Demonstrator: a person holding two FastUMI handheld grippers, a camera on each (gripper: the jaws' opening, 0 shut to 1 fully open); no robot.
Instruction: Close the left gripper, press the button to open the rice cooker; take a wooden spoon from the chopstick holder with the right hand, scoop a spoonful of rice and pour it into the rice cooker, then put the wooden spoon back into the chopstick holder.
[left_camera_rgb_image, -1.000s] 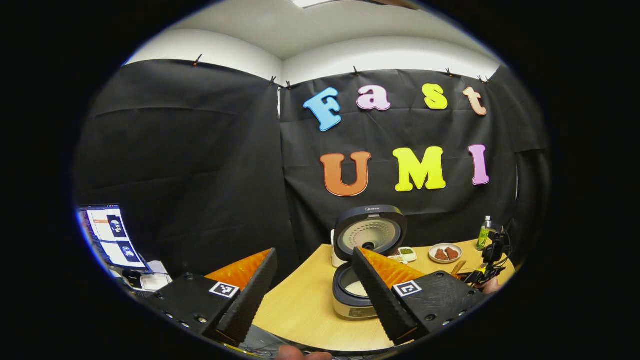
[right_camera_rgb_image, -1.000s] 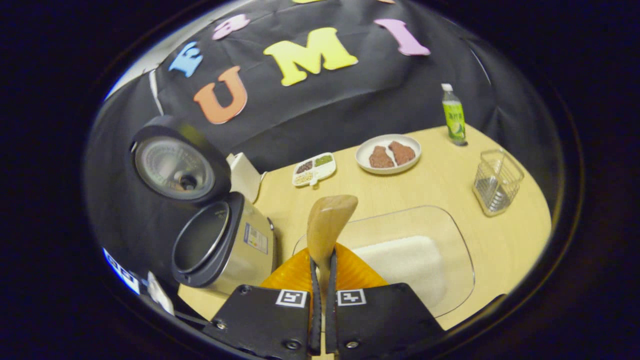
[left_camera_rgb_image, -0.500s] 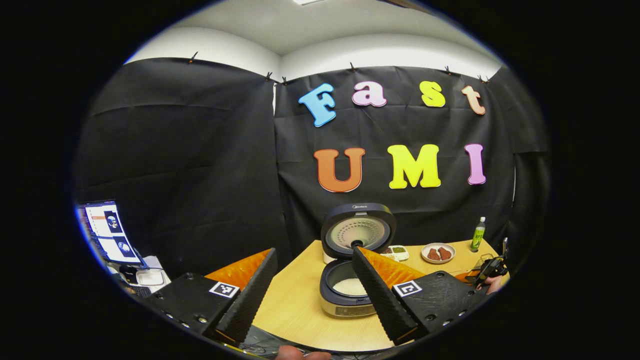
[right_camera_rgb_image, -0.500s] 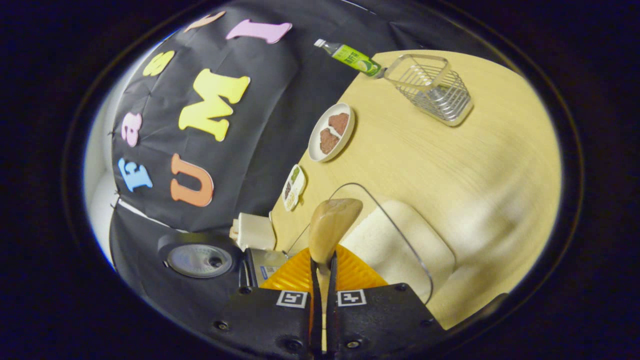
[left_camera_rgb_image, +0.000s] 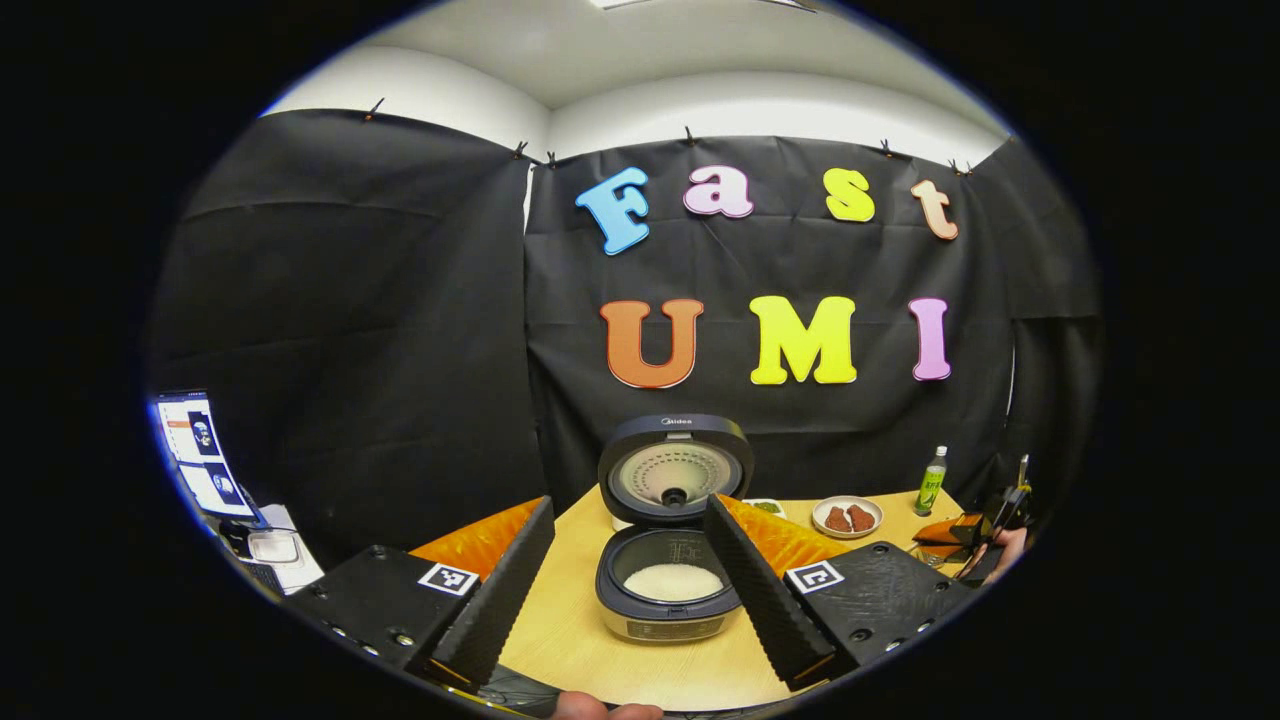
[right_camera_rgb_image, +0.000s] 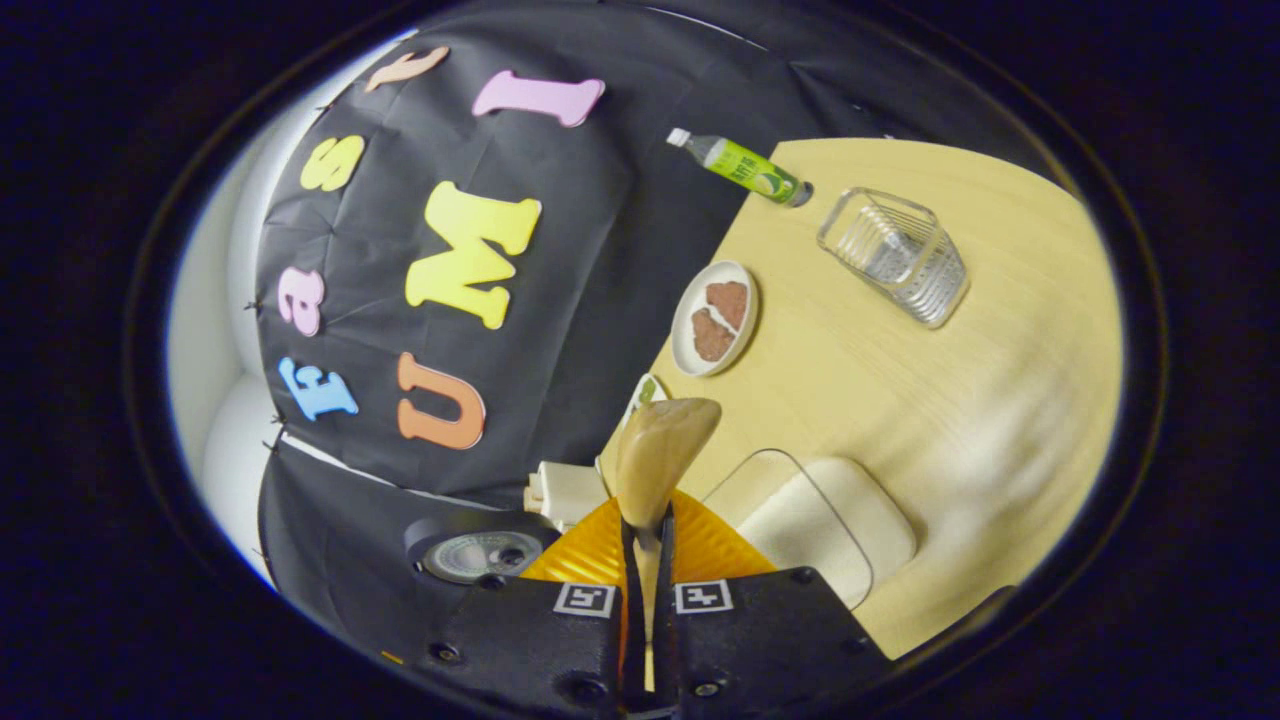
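Firmly, the wooden spoon is clamped by the right gripper. Ahead of the wide-spread left gripper, the rice cooker is seen open.

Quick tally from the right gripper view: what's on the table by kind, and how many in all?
Dishes of food: 2, plate with two brown pieces, small divided tray
Containers: 2, glass dish of rice, wire chopstick holder
Bottles: 1, green bottle
Appliances: 1, rice cooker, lid open
Total: 6
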